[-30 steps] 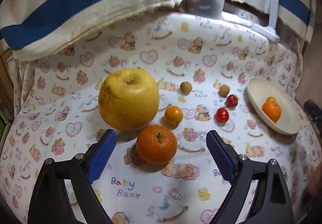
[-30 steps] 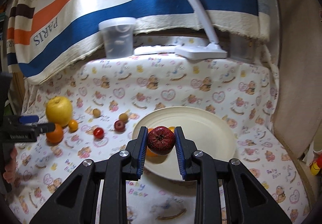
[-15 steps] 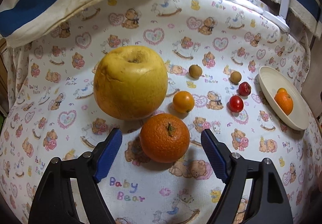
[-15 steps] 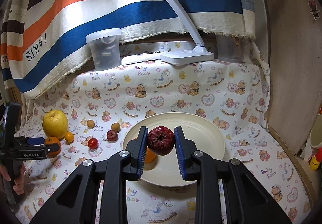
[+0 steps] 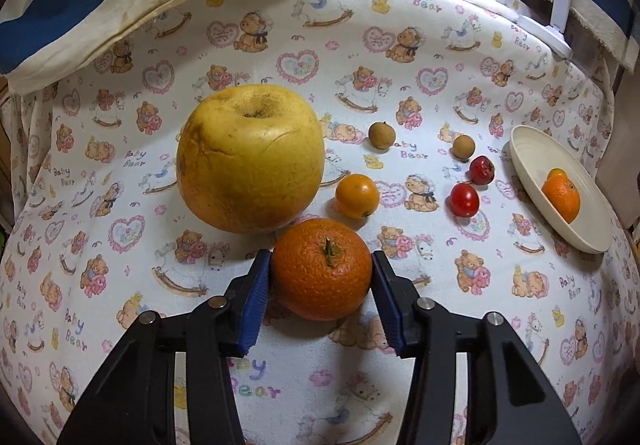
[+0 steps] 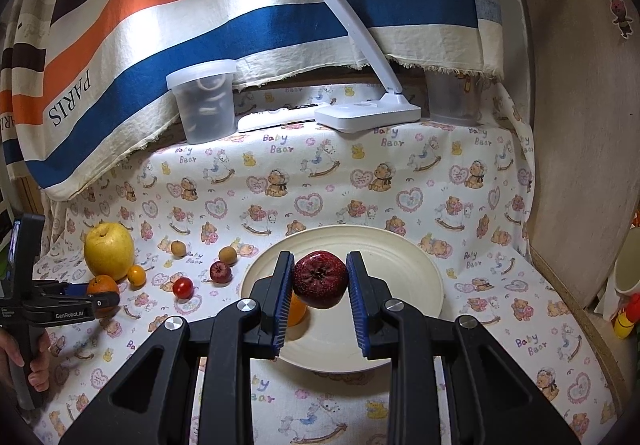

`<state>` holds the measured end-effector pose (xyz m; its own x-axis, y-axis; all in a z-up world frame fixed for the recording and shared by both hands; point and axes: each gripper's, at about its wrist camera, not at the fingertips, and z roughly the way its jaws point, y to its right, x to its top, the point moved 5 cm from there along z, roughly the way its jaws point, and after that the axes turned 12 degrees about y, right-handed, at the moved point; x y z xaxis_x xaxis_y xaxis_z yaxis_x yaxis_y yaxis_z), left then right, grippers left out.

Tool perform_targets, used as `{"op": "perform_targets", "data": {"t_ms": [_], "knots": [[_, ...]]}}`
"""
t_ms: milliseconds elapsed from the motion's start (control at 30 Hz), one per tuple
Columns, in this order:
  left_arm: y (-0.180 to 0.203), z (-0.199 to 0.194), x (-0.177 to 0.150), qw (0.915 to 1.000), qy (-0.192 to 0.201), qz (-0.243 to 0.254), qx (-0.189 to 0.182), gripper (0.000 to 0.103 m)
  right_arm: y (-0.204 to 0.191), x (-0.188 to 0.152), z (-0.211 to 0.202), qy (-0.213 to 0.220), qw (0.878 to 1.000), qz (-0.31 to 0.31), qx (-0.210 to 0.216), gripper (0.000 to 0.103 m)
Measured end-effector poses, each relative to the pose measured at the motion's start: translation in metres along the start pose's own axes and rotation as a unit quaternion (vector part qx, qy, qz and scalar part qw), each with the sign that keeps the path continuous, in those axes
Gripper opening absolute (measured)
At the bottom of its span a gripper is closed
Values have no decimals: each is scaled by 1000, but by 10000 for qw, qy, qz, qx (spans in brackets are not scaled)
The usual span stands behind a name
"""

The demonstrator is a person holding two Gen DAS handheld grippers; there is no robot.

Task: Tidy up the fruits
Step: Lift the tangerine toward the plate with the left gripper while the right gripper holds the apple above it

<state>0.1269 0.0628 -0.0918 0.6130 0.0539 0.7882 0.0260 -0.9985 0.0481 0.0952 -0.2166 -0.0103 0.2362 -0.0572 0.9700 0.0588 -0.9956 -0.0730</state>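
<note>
a table under a teddy-bear print cloth (image 5: 312,45), a striped towel (image 6: 160,29) hanging behind it, a lit desk lamp (image 6: 360,57) and two plastic tubs at the back. on the cloth: one big yellow fruit (image 5: 250,159), one small orange fruit (image 5: 357,196), two brown ones, two small red ones. the plate (image 6: 404,257) holds an orange. half a second ago the left gripper (image 5: 322,285) was spread; now it is clamped on the tangerine (image 5: 322,269). the right gripper (image 6: 319,293) clamps a dark red fruit (image 6: 319,279) over the plate, as before.
</note>
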Motion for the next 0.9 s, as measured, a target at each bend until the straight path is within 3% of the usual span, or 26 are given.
{"op": "perform_targets", "data": {"t_ms": [500,900], "knots": [[26,-56,25,9930,1095,369,-251,47,11,13,-8,182,9996,233,-33,28],[55,-83,41,9850,1490,489,-714,47,26,31,-19,510,9977,431,-138,28]]}}
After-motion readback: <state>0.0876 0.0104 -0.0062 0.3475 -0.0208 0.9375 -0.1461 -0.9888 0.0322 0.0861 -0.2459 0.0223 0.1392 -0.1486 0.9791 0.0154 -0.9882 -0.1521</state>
